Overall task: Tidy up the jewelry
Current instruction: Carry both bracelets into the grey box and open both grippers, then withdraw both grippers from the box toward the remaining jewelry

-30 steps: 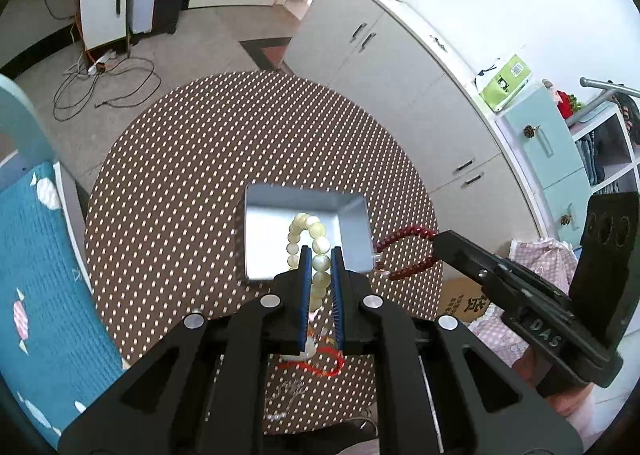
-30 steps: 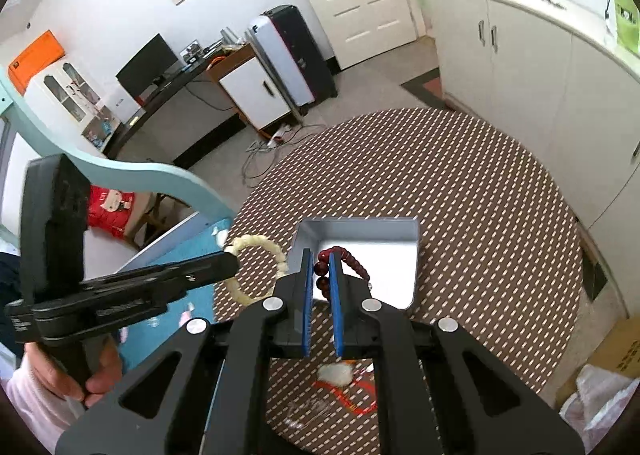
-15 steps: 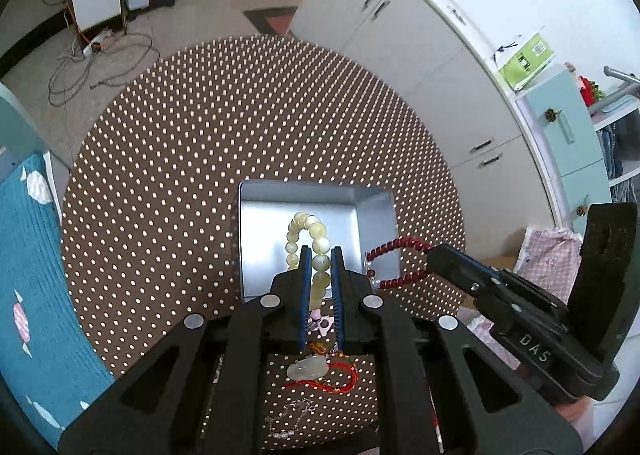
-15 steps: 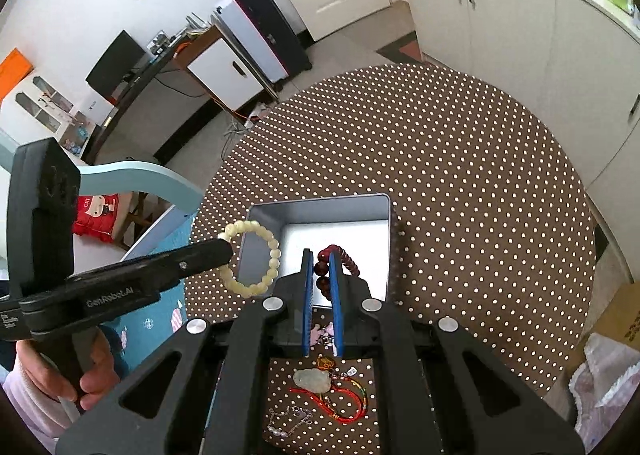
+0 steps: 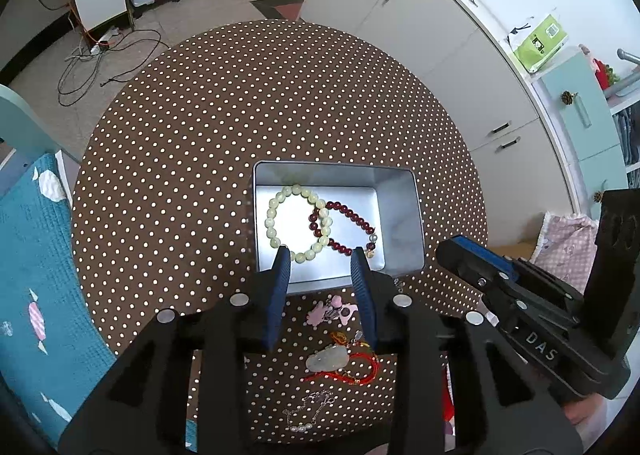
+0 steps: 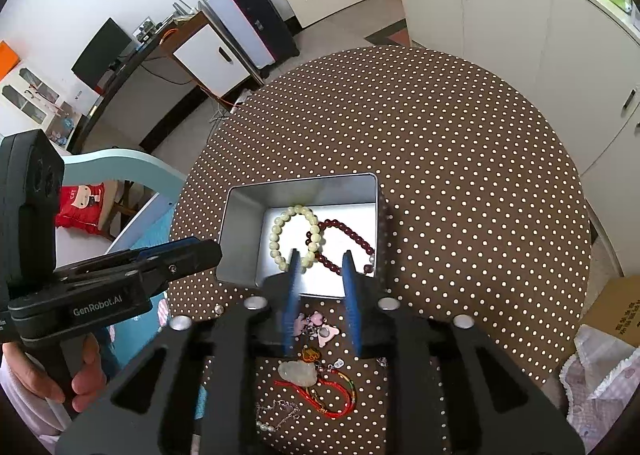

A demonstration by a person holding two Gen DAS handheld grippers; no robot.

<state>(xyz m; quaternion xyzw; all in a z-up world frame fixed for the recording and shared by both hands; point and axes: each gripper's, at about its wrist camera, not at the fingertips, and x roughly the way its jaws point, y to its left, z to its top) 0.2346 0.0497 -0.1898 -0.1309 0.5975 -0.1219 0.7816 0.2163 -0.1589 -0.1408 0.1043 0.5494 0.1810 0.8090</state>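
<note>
A silver tin (image 5: pixel 400 179) (image 6: pixel 240 211) stands on the round dotted table. In it lie a pale green bead bracelet (image 5: pixel 276 211) (image 6: pixel 276 235) and a dark red bead bracelet (image 5: pixel 352 215) (image 6: pixel 356 235), overlapping. My left gripper (image 5: pixel 321 253) is open and empty above the tin's near edge. My right gripper (image 6: pixel 320 255) is open and empty there too. On the table under both lie a pink charm (image 5: pixel 332 309) (image 6: pixel 316 325), a jade pendant on red cord (image 5: pixel 328 359) (image 6: pixel 300 373) and a silver chain with pearls (image 5: pixel 308 413) (image 6: pixel 276 413).
The brown dotted table (image 5: pixel 240 95) (image 6: pixel 440 135) reaches far beyond the tin. A teal chair (image 5: pixel 32 255) (image 6: pixel 132 163) stands at the left. White cabinets (image 5: pixel 420 15) run along the right. A cardboard box (image 6: pixel 612 307) sits on the floor.
Both grippers have opened and let go: the pale bracelet and the red bracelet, held over the tin before, now lie inside it. Both grippers have pulled back slightly.
</note>
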